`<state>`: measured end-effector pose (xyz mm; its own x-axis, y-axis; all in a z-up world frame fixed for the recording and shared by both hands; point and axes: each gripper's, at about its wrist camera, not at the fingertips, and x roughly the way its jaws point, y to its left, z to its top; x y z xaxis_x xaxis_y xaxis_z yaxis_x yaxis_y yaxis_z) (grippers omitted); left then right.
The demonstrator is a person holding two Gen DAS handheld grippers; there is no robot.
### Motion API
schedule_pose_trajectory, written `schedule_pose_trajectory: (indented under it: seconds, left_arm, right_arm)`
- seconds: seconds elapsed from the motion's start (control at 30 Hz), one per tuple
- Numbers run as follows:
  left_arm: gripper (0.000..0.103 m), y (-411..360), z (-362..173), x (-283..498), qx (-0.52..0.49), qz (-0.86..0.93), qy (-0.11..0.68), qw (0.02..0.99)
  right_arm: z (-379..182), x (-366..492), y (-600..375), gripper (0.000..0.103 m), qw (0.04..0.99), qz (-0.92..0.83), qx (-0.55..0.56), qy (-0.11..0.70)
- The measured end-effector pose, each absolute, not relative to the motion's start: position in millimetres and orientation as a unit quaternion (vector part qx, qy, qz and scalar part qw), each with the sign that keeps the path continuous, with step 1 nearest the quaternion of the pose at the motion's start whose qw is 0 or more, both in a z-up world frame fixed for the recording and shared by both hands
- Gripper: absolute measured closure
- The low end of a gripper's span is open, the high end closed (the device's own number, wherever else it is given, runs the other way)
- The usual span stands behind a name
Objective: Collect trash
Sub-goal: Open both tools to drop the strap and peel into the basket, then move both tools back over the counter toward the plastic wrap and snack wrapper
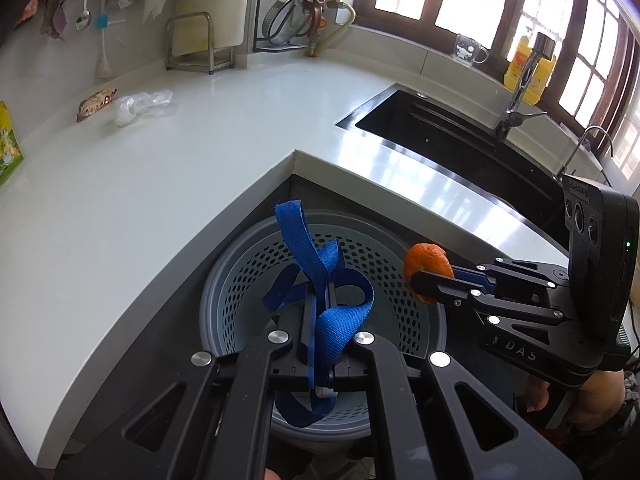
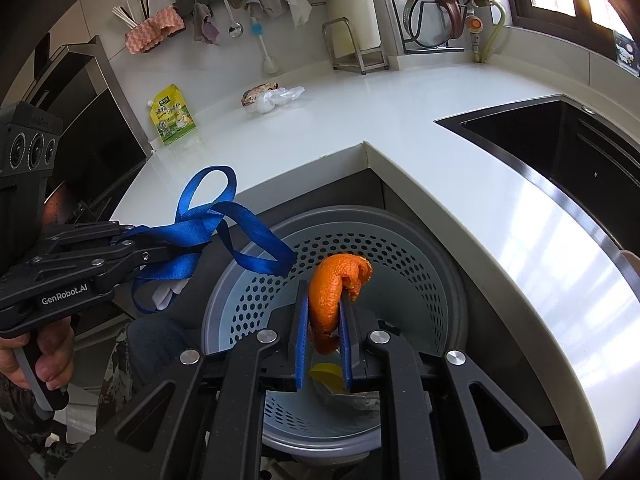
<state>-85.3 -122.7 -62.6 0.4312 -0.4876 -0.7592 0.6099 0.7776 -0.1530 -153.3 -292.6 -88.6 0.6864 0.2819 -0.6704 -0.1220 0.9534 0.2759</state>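
Note:
My left gripper [image 1: 320,296] is shut on a tangled blue strap [image 1: 298,236], whose loops hang over a grey perforated bin [image 1: 224,280] below the counter corner. The right wrist view shows that left gripper [image 2: 200,246] at the left, with the blue strap [image 2: 240,216] trailing toward the bin [image 2: 440,280]. My right gripper [image 2: 324,292] is shut on a curled orange peel [image 2: 326,300] above the bin's mouth. From the left wrist view, the right gripper [image 1: 416,280] and orange peel [image 1: 426,264] sit over the bin's right rim. A yellow scrap [image 2: 324,372] lies in the bin.
On the white counter [image 1: 200,168] lie a crumpled wrapper [image 1: 96,104] and a clear plastic bag [image 1: 140,106], far left. A yellow-green pouch [image 2: 172,120] stands near the wall. A dark sink [image 1: 440,128] with a faucet [image 1: 516,96] lies to the right.

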Motion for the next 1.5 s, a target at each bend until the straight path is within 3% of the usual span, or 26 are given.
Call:
schedule_pose_trajectory:
  seconds: [0.1, 0.13, 0.17, 0.2, 0.27, 0.3, 0.6, 0.7, 0.8, 1.33, 1.5]
  left_arm:
    - [0.094, -125.1, -70.4, -81.9, 0.07, -0.327, 0.441, 0.833]
    - [0.091, -125.3, -72.0, -80.8, 0.069, -0.325, 0.445, 0.832]
    - [0.082, -126.0, -73.4, -80.6, 0.07, -0.323, 0.448, 0.831]
    - [0.076, -126.8, -74.5, -80.3, 0.071, -0.323, 0.451, 0.829]
    - [0.043, -126.2, -74.5, -80.6, 0.066, -0.318, 0.449, 0.832]
    - [0.04, -126.4, -73.8, -80.4, 0.063, -0.316, 0.449, 0.834]
    - [0.038, -121.0, -68.4, -76.1, 0.057, -0.301, 0.443, 0.842]
    - [0.036, -117.0, -61.7, -73.7, 0.053, -0.295, 0.437, 0.848]
    - [0.027, -109.9, -51.7, -71.0, 0.047, -0.289, 0.423, 0.857]
    - [0.013, -60.3, 0.7, 0.3, 0.059, -0.219, 0.37, 0.901]
    - [0.013, -41.5, 10.9, 35.1, 0.055, -0.194, 0.364, 0.909]
  right_arm:
    - [-90.5, -154.9, -295.8, 0.082, 0.914, 0.102, 0.109, 0.378]
    - [-90.4, -155.5, -296.3, 0.067, 0.915, 0.098, 0.108, 0.376]
    - [-90.1, -156.0, -296.3, 0.06, 0.917, 0.096, 0.106, 0.373]
    - [-90.2, -155.6, -296.8, 0.06, 0.916, 0.096, 0.106, 0.374]
    - [-90.2, -154.9, -297.2, 0.058, 0.916, 0.099, 0.107, 0.373]
    - [-90.2, -154.7, -297.2, 0.058, 0.917, 0.098, 0.107, 0.372]
    - [-87.6, -154.0, -305.6, 0.057, 0.919, 0.095, 0.114, 0.365]
    - [-82.0, -151.0, -308.1, 0.053, 0.921, 0.094, 0.114, 0.36]
    - [-73.2, -145.5, -307.6, 0.048, 0.925, 0.096, 0.11, 0.351]
    - [-24.6, -59.7, -269.5, 0.027, 0.936, 0.125, 0.052, 0.326]
    - [-12.9, -19.6, -254.0, 0.027, 0.935, 0.14, 0.041, 0.322]
